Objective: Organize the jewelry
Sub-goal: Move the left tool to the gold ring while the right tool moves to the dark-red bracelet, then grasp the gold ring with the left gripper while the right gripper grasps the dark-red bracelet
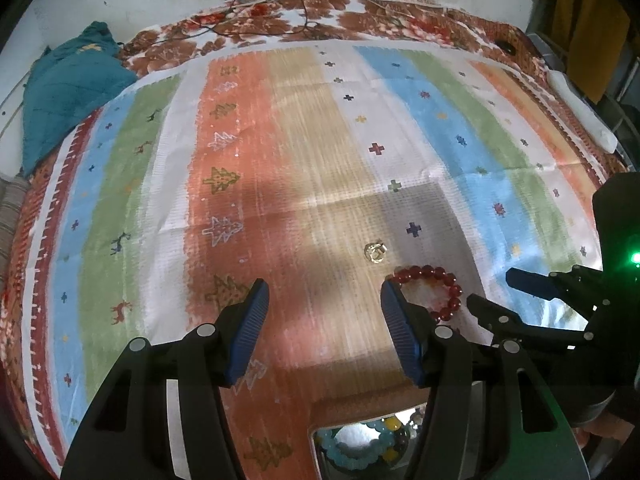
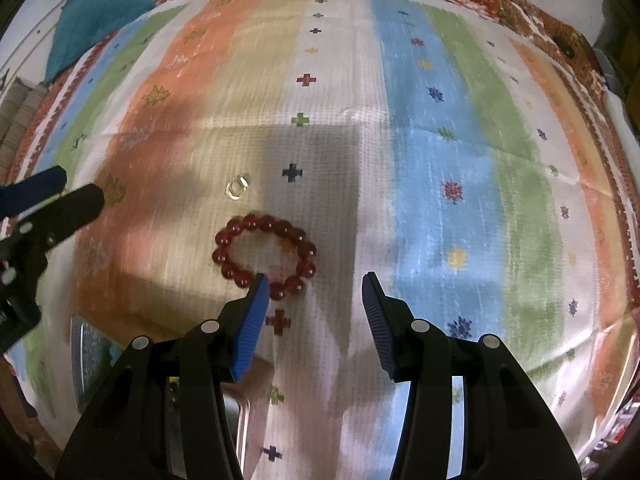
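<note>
1. Right wrist view: a red bead bracelet [image 2: 265,257] is seen lying flat on the striped cloth [image 2: 440,120], toward its near edge, with a small clear ring [image 2: 237,189] lying just beyond it and apart from it.
2. The right gripper [image 2: 312,322] is held wide open above the cloth, nothing being gripped; its left finger is seen overlapping the near beads, though contact cannot be confirmed.
3. The left gripper [image 1: 324,328] is likewise spread wide and empty, poised over the tan stripe; the bracelet [image 1: 434,290] is partly hidden behind its right finger, and the ring [image 1: 375,251] is seen just past it.
4. A metal tray [image 1: 320,432] already holding pale blue and yellow beaded pieces is glimpsed at the near edge of the cloth, below the left gripper.
5. The step in hand is judged to be the approach to the red bracelet for pick-up by the right gripper.
6. For the next move, one side of the bead loop would need to be straddled by the fingers, the gripper lowered to the cloth, and the grip closed gently so that the round beads are not squeezed out.
7. A teal cloth bundle [image 1: 68,88] is left at the far left corner, uninvolved.
</note>
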`<control>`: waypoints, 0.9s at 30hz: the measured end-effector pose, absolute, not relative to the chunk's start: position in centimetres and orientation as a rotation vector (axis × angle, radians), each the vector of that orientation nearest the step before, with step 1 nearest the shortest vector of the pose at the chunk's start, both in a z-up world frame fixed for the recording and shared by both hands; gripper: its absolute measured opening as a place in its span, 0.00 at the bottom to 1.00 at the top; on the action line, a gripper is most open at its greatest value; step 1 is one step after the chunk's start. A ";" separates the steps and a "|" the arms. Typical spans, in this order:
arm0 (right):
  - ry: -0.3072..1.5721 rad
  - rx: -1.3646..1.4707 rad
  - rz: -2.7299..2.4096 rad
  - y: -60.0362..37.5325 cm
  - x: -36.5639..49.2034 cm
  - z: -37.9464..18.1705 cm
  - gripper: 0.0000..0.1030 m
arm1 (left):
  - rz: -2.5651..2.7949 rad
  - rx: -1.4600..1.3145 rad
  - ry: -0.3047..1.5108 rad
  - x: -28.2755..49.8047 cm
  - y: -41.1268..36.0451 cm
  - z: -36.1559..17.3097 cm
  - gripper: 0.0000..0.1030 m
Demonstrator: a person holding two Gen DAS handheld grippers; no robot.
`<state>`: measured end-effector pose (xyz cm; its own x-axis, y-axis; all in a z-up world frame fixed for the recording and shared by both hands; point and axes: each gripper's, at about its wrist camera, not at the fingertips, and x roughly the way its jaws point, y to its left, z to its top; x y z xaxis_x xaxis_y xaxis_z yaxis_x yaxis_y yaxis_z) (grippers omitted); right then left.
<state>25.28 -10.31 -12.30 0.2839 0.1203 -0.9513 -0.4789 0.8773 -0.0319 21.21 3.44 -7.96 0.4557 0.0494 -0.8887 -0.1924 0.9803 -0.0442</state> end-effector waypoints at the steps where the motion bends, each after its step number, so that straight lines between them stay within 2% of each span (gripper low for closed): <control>1: 1.223 -0.342 0.414 -10.1 25.4 -12.5 0.47 | 0.148 -0.146 1.093 21.5 3.5 -8.2 0.56; 17: 1.289 -0.360 0.408 -9.2 27.5 -15.7 0.47 | 0.116 -0.138 1.140 24.7 3.8 -11.3 0.56; 19: 1.271 -0.362 0.392 -9.2 27.7 -15.7 0.41 | 0.103 -0.147 1.143 25.1 3.8 -11.5 0.56; 27: 1.298 -0.374 0.401 -8.8 28.3 -16.6 0.38 | 0.090 -0.145 1.166 26.5 3.5 -12.5 0.56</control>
<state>28.26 -8.84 -16.62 0.2198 0.0754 -0.9726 -0.4859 0.8730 -0.0421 26.45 3.52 -12.47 0.3915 -0.0045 -0.9202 -0.1461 0.9870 -0.0669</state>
